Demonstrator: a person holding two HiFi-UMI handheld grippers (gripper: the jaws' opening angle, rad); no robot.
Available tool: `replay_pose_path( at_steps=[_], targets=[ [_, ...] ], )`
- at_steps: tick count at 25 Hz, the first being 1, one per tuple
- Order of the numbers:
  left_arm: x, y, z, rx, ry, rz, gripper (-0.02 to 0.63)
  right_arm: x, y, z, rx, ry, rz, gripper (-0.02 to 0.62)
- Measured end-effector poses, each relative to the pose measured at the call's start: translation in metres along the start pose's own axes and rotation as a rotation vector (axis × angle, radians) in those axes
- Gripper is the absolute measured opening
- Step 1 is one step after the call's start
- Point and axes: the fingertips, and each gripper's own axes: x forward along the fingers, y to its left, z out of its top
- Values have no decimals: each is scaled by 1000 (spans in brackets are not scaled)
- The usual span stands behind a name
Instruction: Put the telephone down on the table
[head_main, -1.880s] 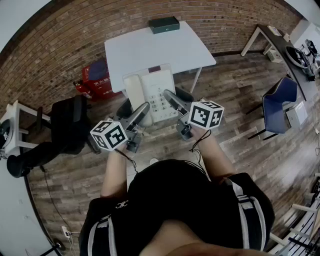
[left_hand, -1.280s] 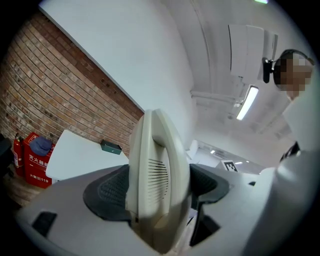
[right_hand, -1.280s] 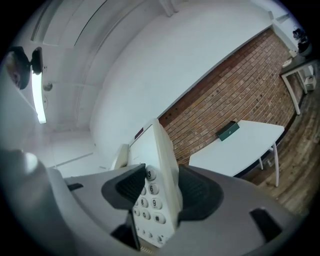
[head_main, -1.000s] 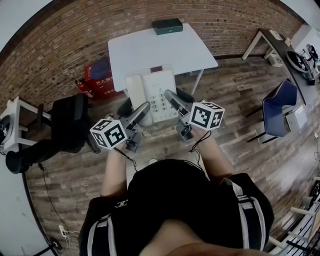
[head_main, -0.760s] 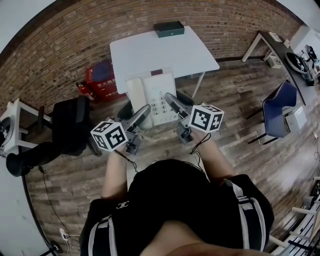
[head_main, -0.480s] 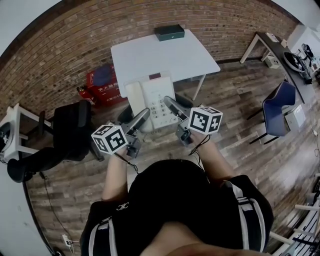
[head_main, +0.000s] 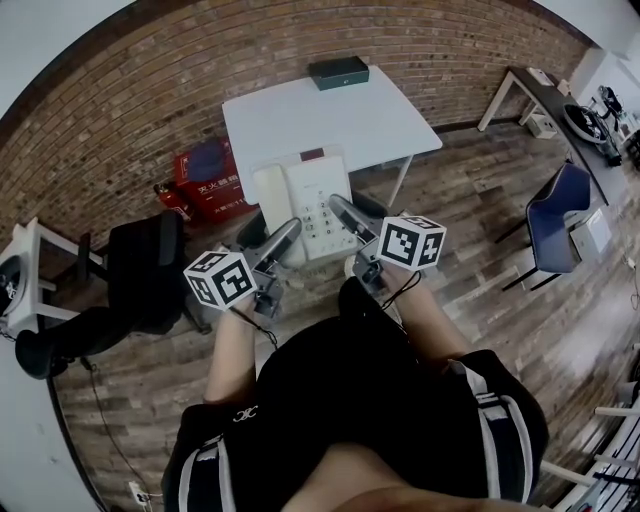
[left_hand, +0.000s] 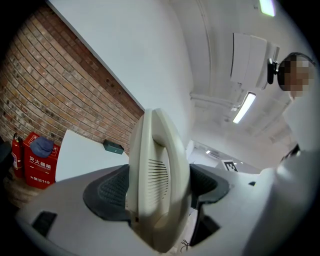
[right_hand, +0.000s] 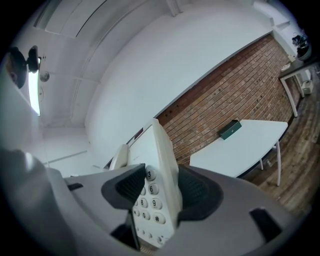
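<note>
A cream desk telephone (head_main: 305, 205) with a keypad and its handset on the left side hangs in the air above the floor, short of the white table (head_main: 330, 115). My left gripper (head_main: 283, 237) is shut on the telephone's left edge by the handset (left_hand: 157, 180). My right gripper (head_main: 343, 215) is shut on its right edge beside the number keys (right_hand: 150, 200). In both gripper views the jaws press against the telephone's body, which stands tilted up toward the ceiling.
A dark green box (head_main: 339, 71) lies at the table's far edge by the brick wall. A red box (head_main: 208, 178) and a black office chair (head_main: 140, 265) stand left of the table. A blue chair (head_main: 555, 215) is at the right.
The telephone and both grippers have moved slightly forward toward the table. Both grips stay the same.
</note>
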Motion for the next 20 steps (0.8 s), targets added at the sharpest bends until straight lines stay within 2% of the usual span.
replay_pose_path(
  at_steps=[9, 14, 20],
  targets=[
    [27, 28, 4, 22, -5, 3, 376, 26, -28, 8, -7, -13, 22, 190],
    [70, 67, 33, 14, 4, 6, 376, 72, -63, 38, 8, -7, 15, 190],
    [123, 104, 50, -15, 13, 11, 376, 110, -109, 66, 11, 21, 0, 190]
  ],
)
